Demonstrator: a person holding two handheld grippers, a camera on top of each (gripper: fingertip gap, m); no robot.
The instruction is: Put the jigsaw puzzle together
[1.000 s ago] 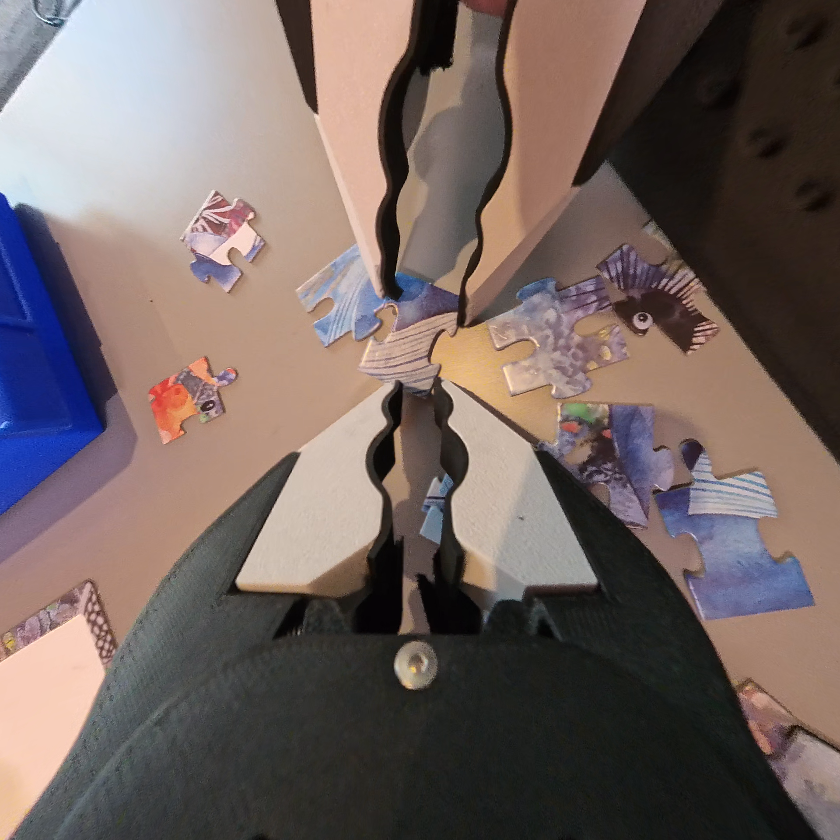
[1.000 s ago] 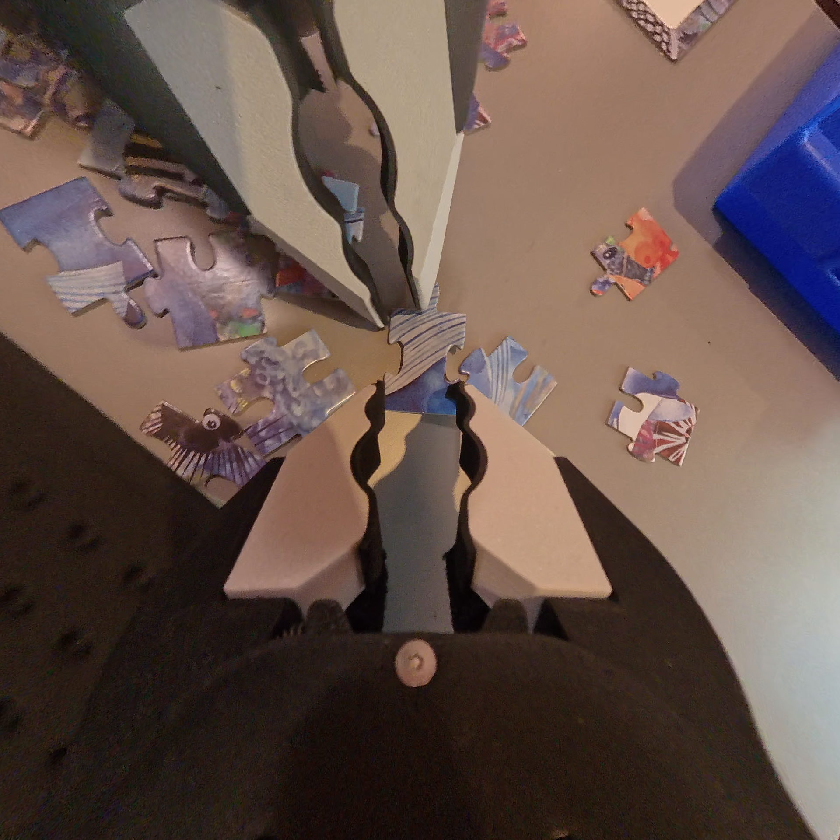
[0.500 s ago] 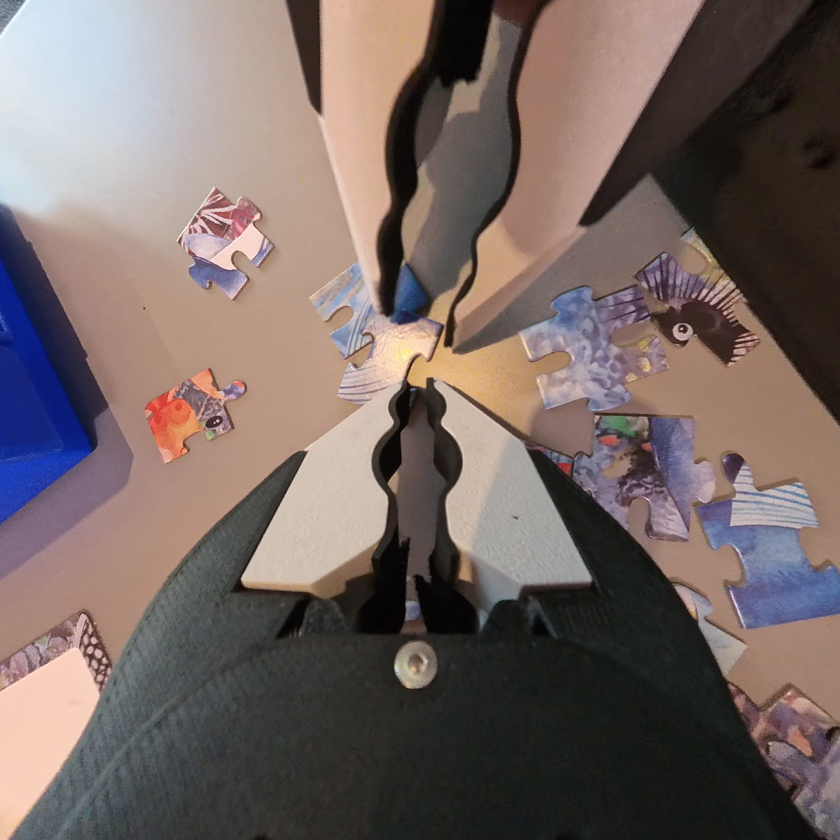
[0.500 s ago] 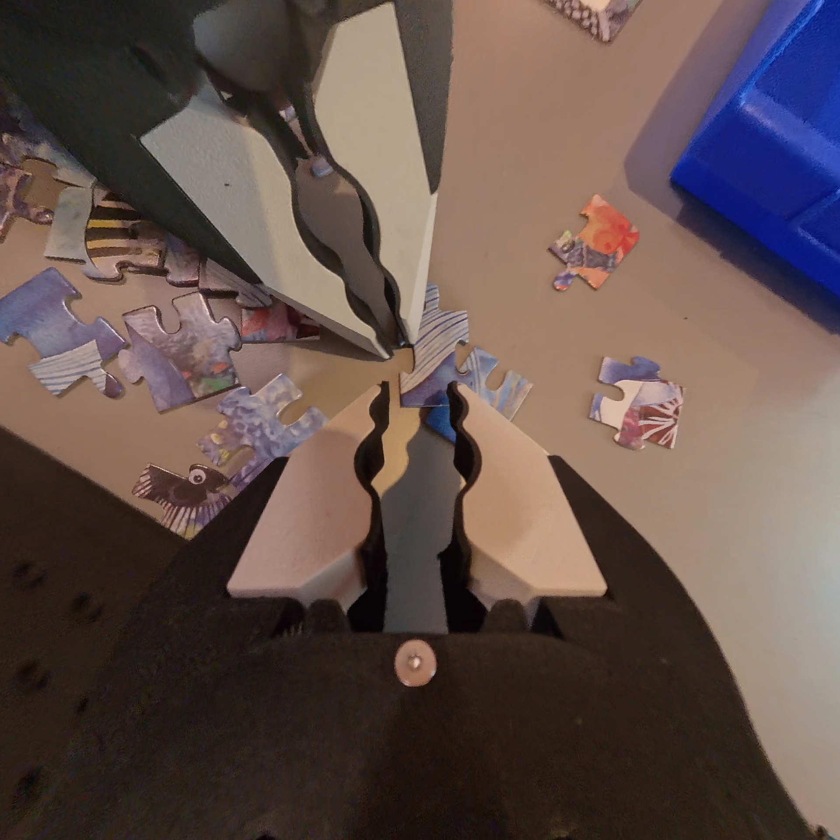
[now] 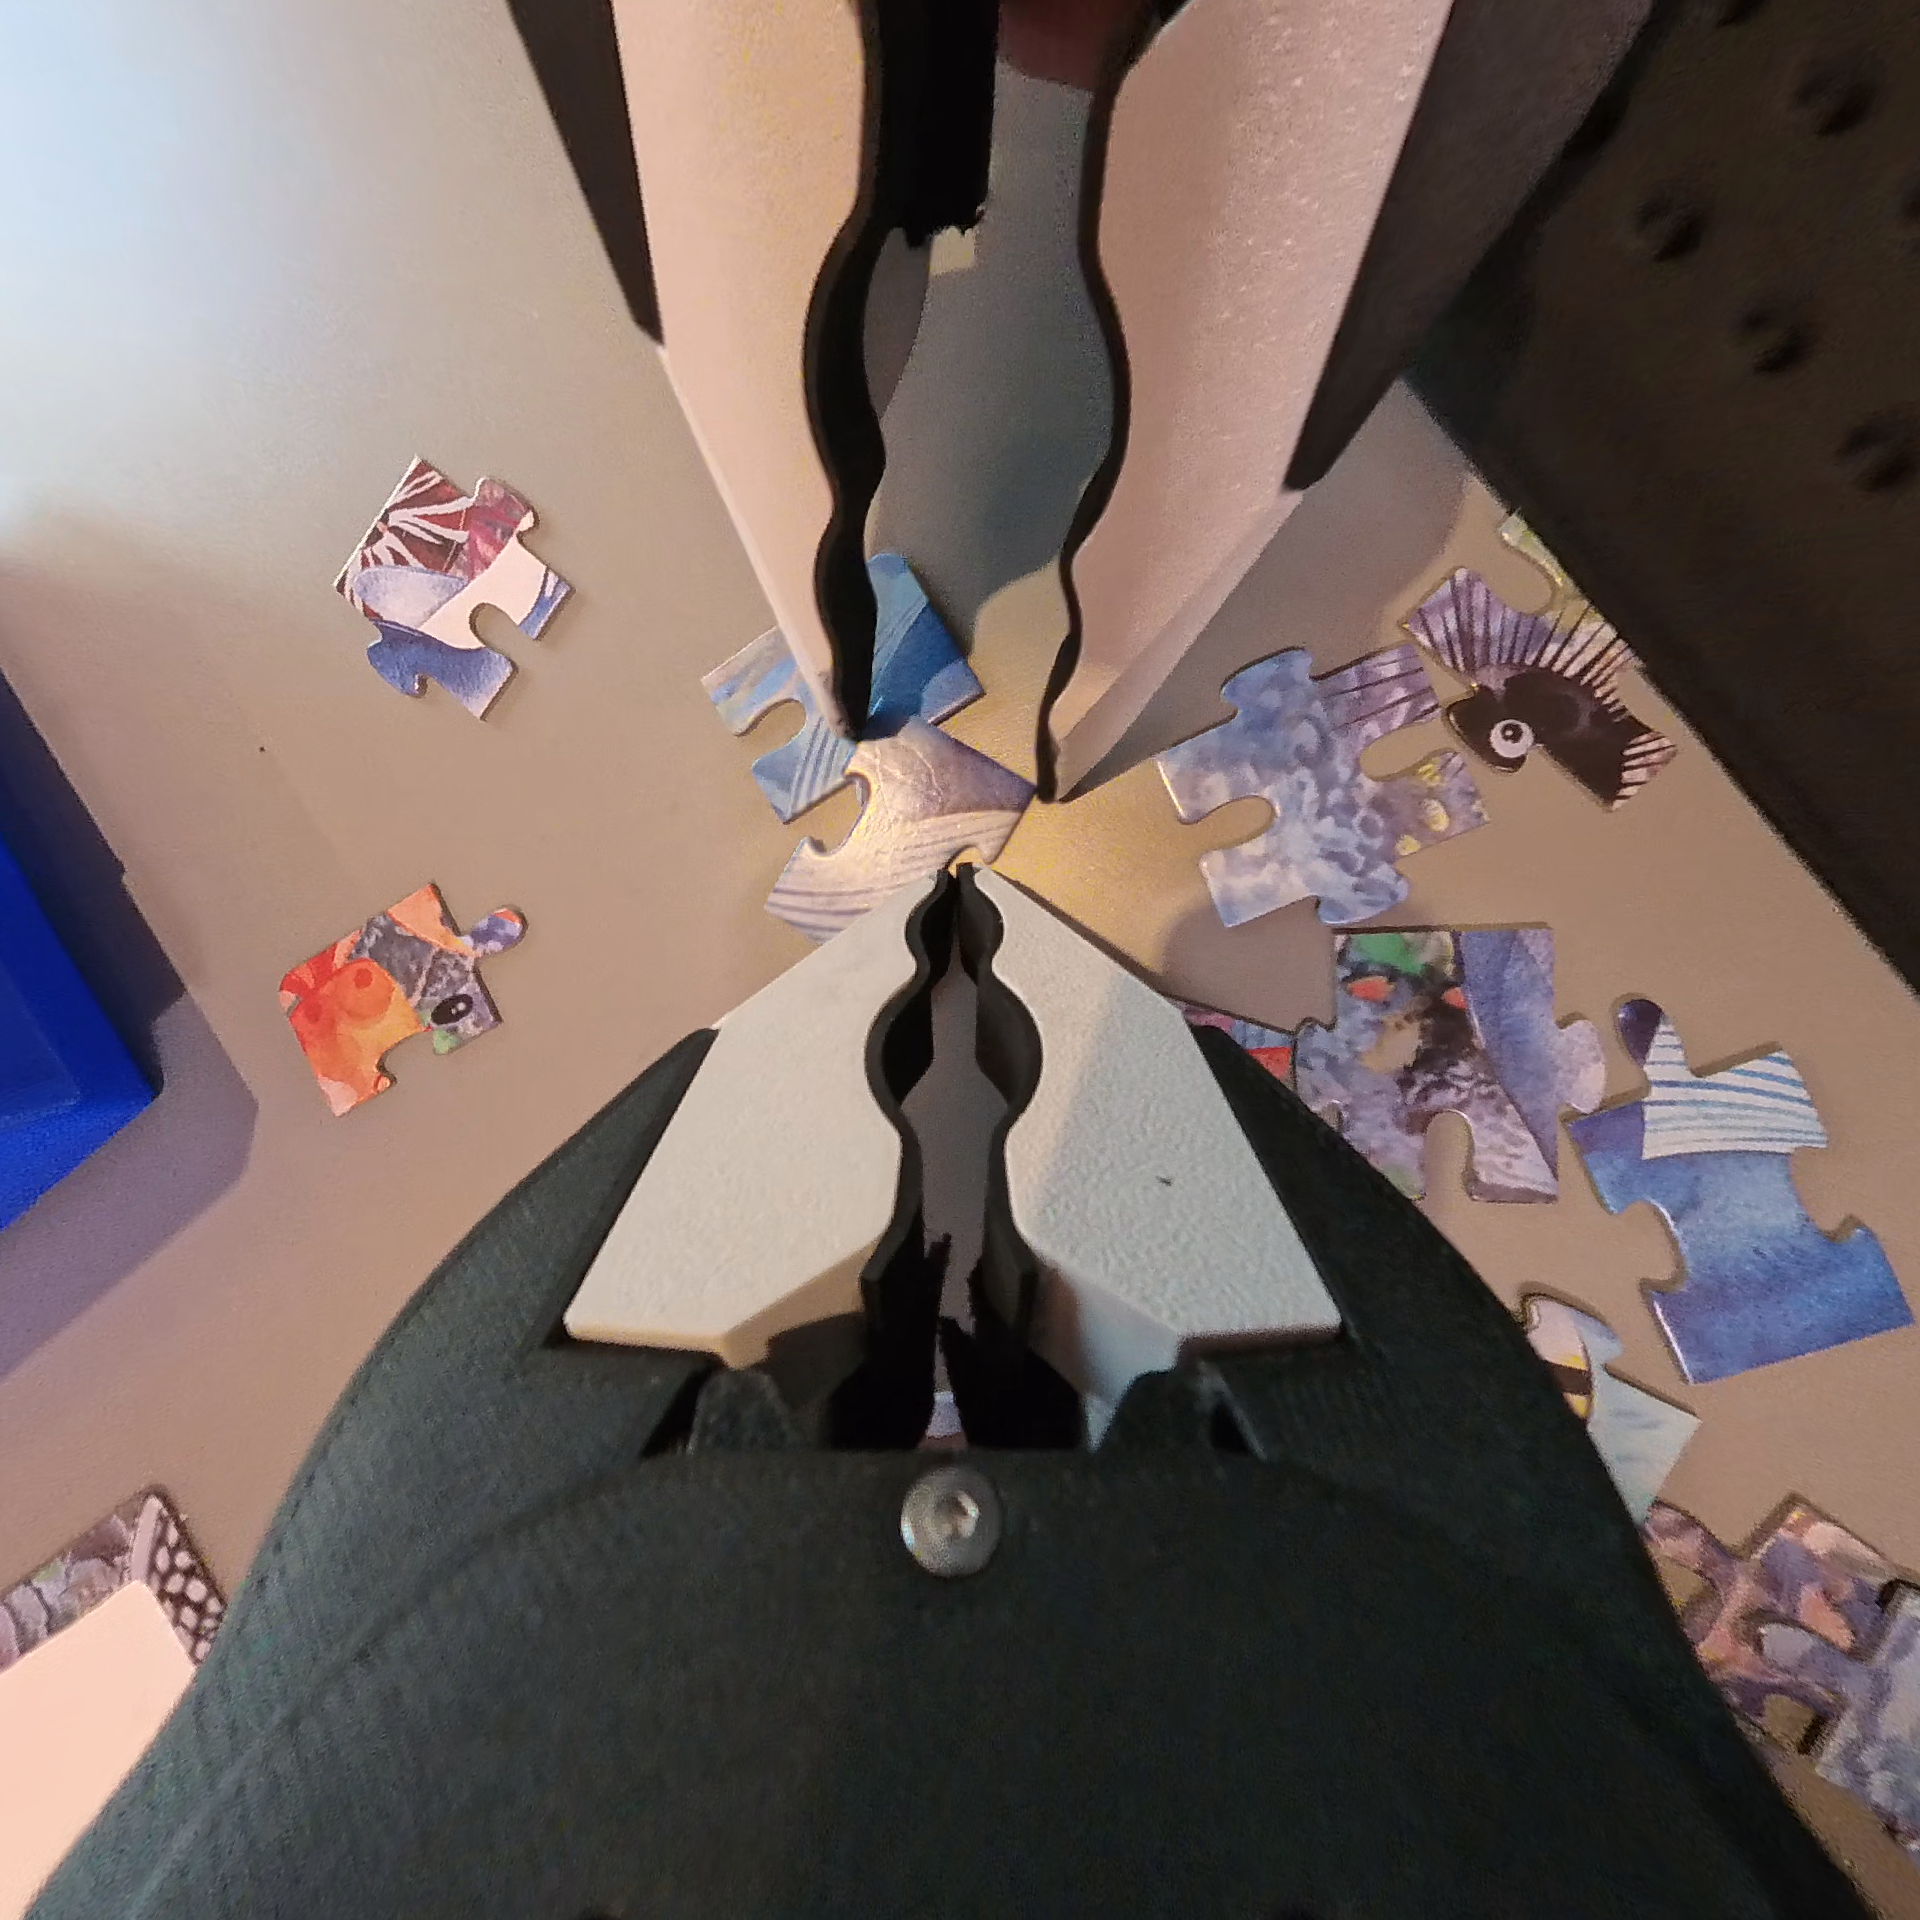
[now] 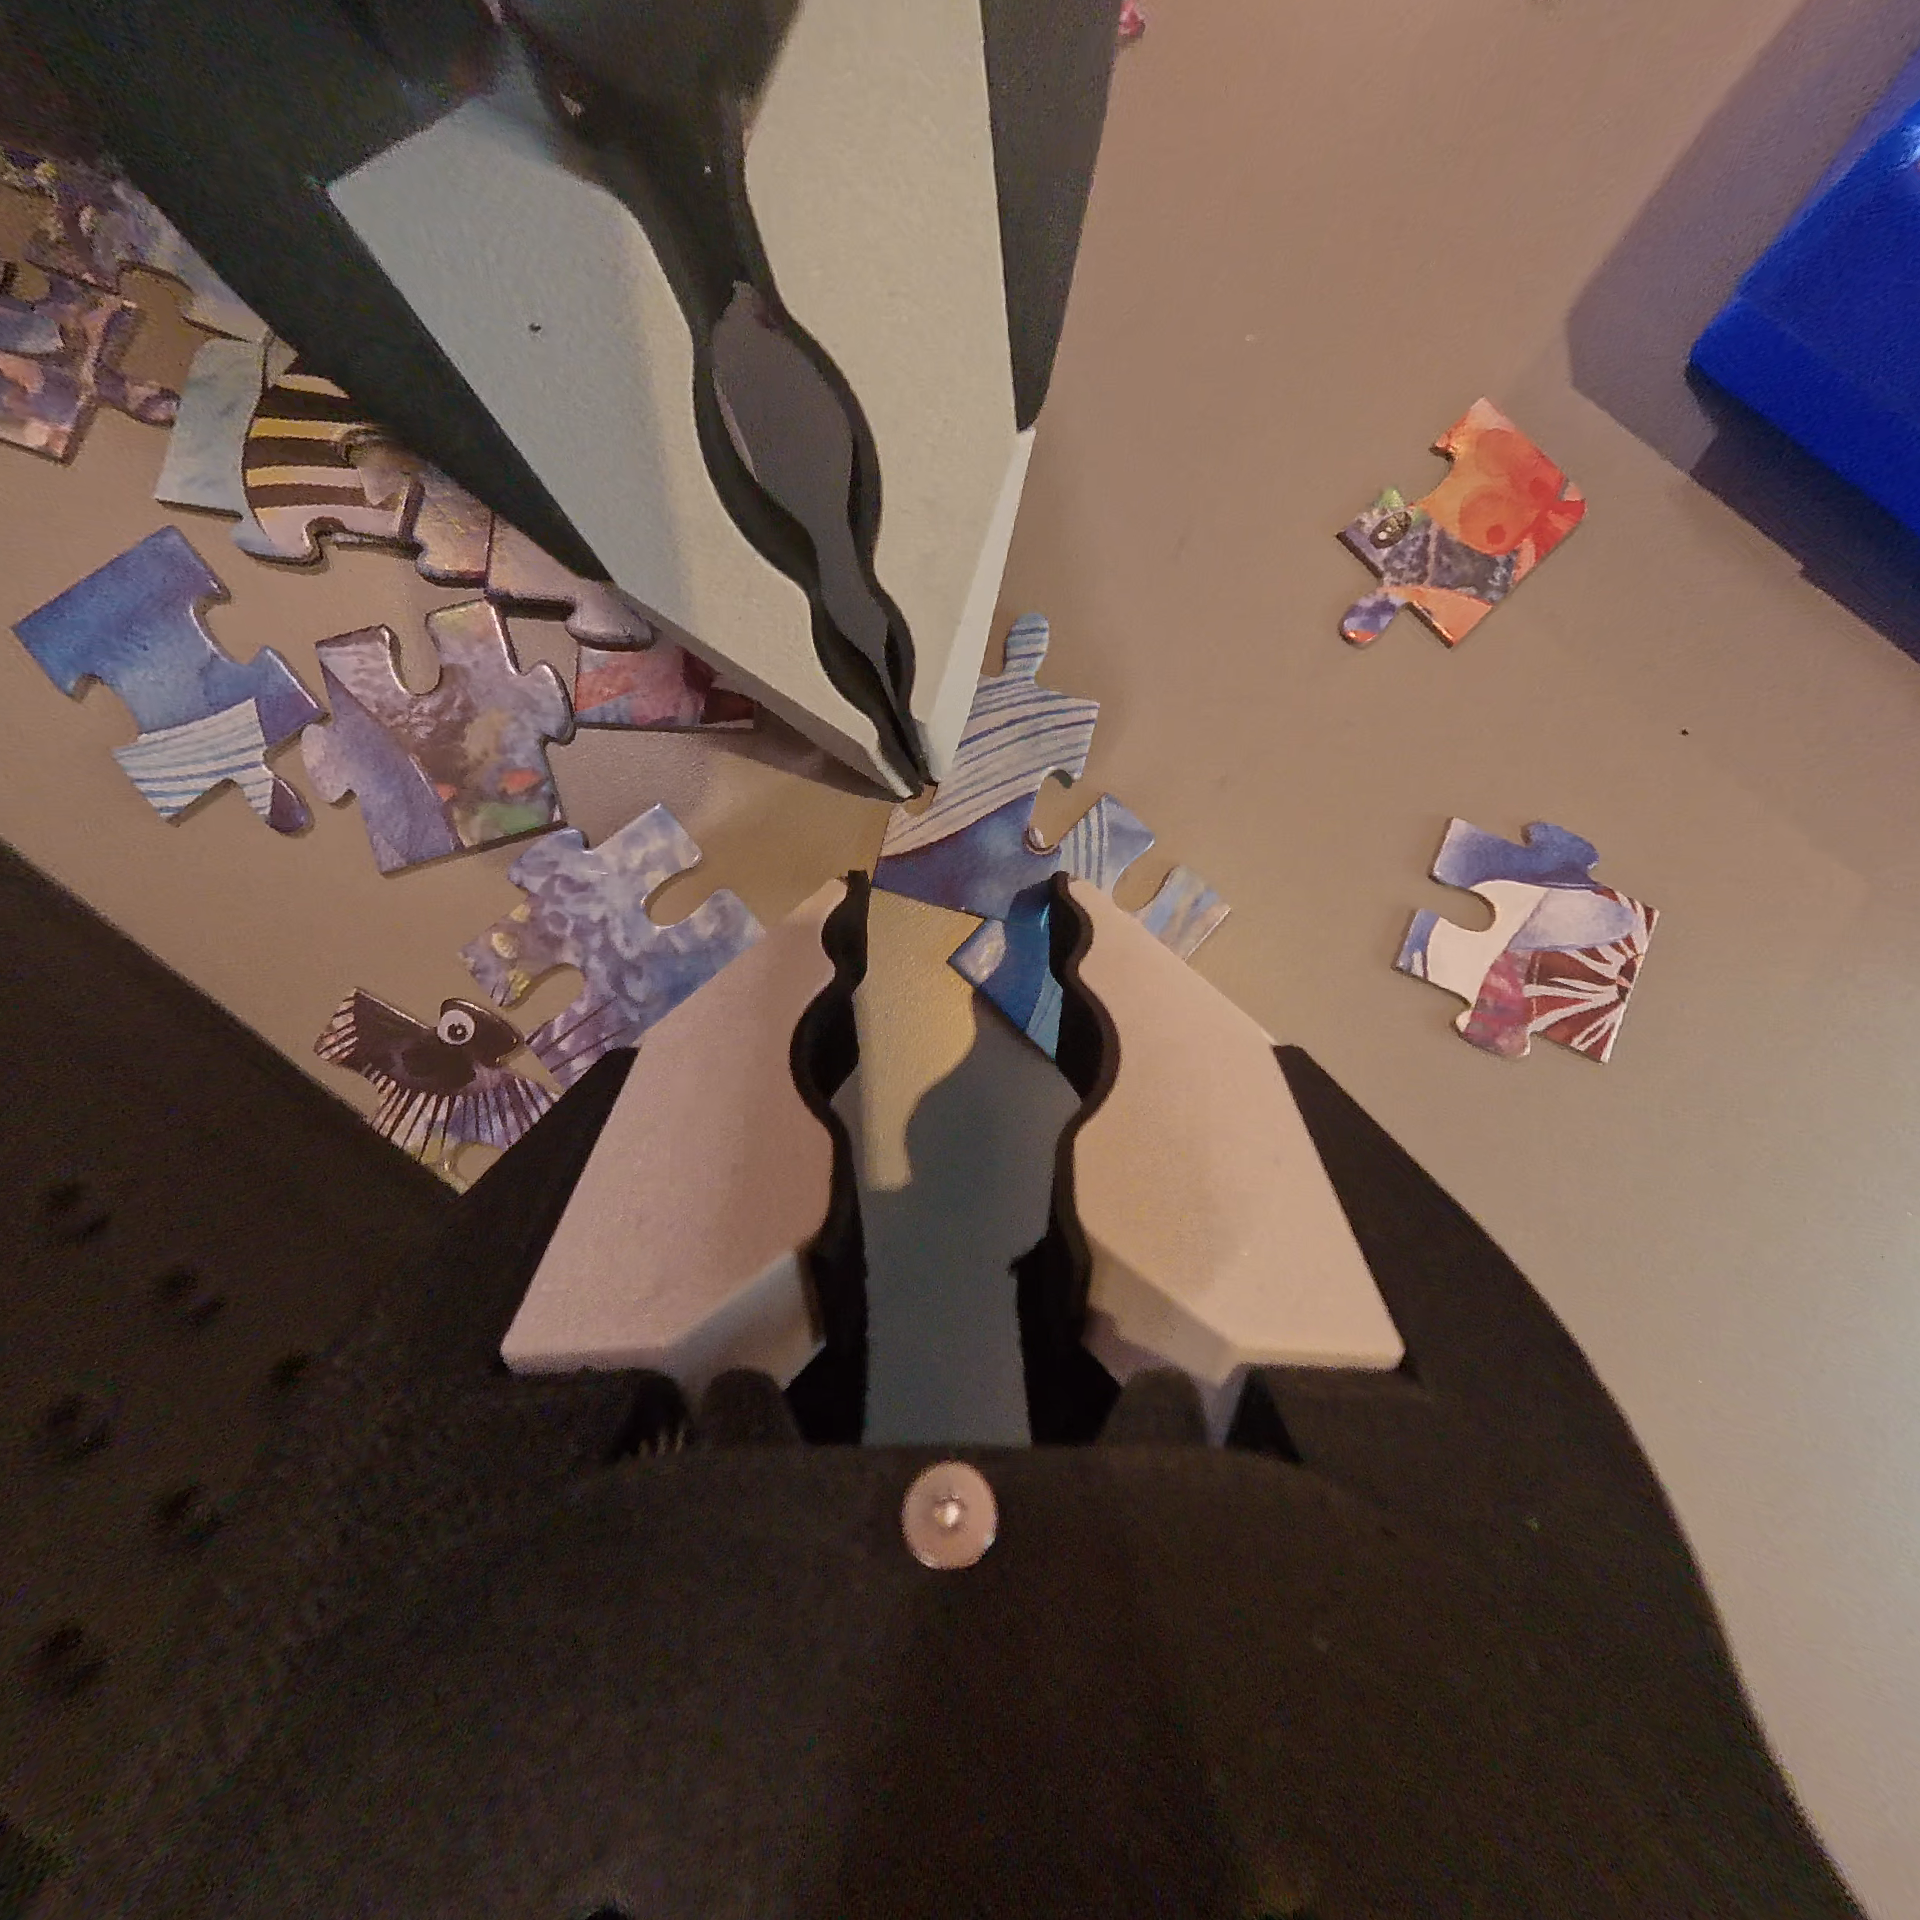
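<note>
Left wrist view shows your left tongs (image 5: pixel 958 873) pressed together at the edge of the striped blue puzzle piece (image 5: pixel 914 821), gripping nothing. Your right tongs (image 6: pixel 956 894) stand apart over the joined blue pieces (image 6: pixel 997 831), which lie flat on the bench (image 6: pixel 1351 1195) among loose pieces.

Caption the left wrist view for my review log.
Left gripper, jaws shut, meets the open right gripper over two joined blue puzzle pieces on a grey table strewn with loose pieces.
</note>
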